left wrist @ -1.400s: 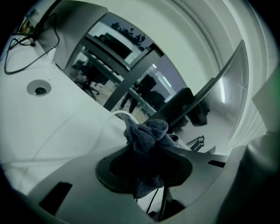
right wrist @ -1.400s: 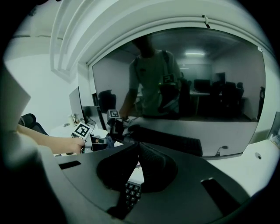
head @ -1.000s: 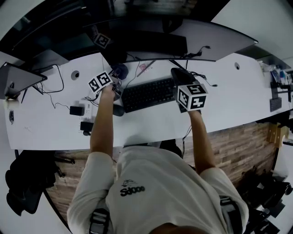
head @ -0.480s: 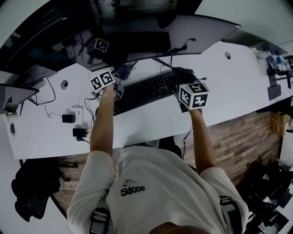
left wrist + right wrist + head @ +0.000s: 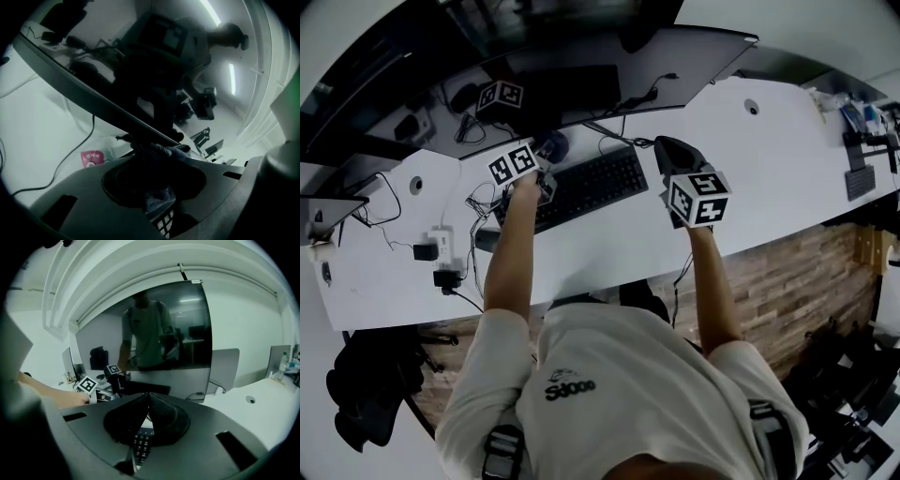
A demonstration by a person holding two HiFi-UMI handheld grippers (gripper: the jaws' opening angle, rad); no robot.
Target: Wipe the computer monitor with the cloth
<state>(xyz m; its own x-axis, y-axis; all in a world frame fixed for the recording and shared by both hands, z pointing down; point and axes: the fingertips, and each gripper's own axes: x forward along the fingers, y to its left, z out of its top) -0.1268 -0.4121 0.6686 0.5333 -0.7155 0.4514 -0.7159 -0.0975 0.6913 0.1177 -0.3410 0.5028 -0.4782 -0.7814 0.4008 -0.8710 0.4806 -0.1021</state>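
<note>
Head view: the dark curved monitor stands along the far side of the white tabletop. Just in front of its lower edge, the left tool carries a dark cloth. The keyboard lies in front of the monitor. The right tool hangs over the tabletop near the keyboard's right end. Tangled cables and power adapters crowd the tabletop left of the monitor. To its right the white surface runs broad to the edge.

Left gripper view: the jaws are clenched on the cloth, which is bunched up against the monitor's bottom edge. A pink packet lies below that edge.

Right gripper view: the jaws are pressed together with nothing between them. The monitor stands upright ahead, and a bottle sits far to its right.
</note>
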